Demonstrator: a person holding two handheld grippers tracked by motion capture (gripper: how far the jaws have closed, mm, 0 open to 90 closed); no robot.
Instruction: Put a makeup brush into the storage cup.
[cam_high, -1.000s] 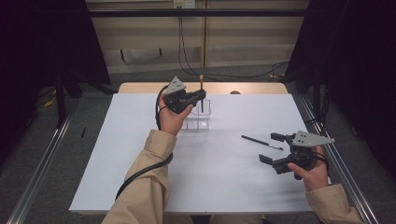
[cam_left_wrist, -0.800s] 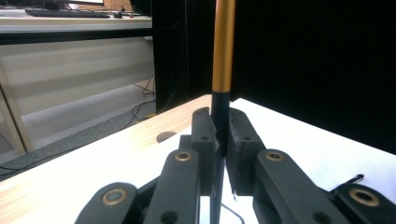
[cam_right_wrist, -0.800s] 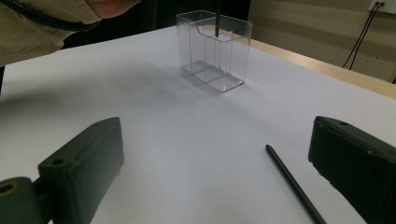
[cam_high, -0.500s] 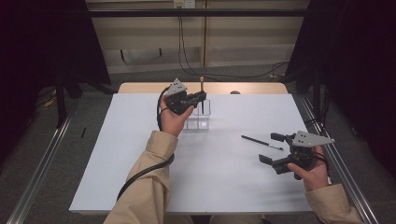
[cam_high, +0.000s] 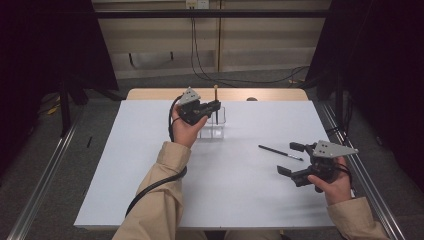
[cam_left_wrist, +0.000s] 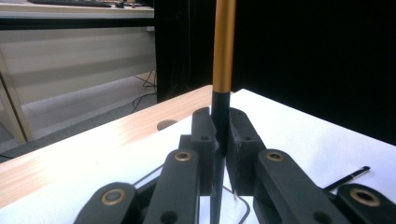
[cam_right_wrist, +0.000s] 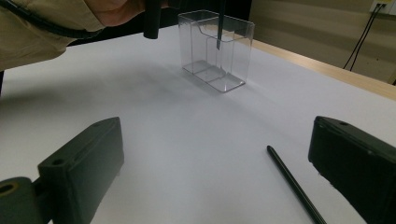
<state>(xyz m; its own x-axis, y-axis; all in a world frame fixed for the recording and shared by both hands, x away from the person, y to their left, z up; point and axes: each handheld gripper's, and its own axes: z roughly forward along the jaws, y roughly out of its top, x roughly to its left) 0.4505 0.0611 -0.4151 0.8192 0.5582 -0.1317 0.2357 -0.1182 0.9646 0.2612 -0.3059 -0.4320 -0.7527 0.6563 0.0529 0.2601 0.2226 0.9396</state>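
My left tool (cam_high: 212, 106) is clamped on a pen (cam_left_wrist: 223, 70) with a gold upper barrel and a black lower part, holding it upright between both jaws. In the high view the pen (cam_high: 216, 102) stands over the clear plastic holder (cam_high: 212, 127) near the far edge of the table (cam_high: 125, 165), and in the right gripper view its dark tip (cam_right_wrist: 219, 32) hangs just inside the top of the holder (cam_right_wrist: 217, 51), not yet down at the bottom. So I judge pen 1 to be partway in: lined up and entering, but not let go.

My right tool (cam_high: 297, 162) sits low at the near right of the table with its jaws spread wide and nothing between them. A second, all-black pen (cam_high: 280, 152) lies flat on the white surface just ahead of it; from the right gripper view that pen (cam_right_wrist: 292, 184) runs between my open jaws, closer to the right-hand one, and neither jaw touches it.

What is left, as I read it: lower and release the gold pen into the holder, then pick up the black pen and carry it there. 0 of 2 pens are fully placed.
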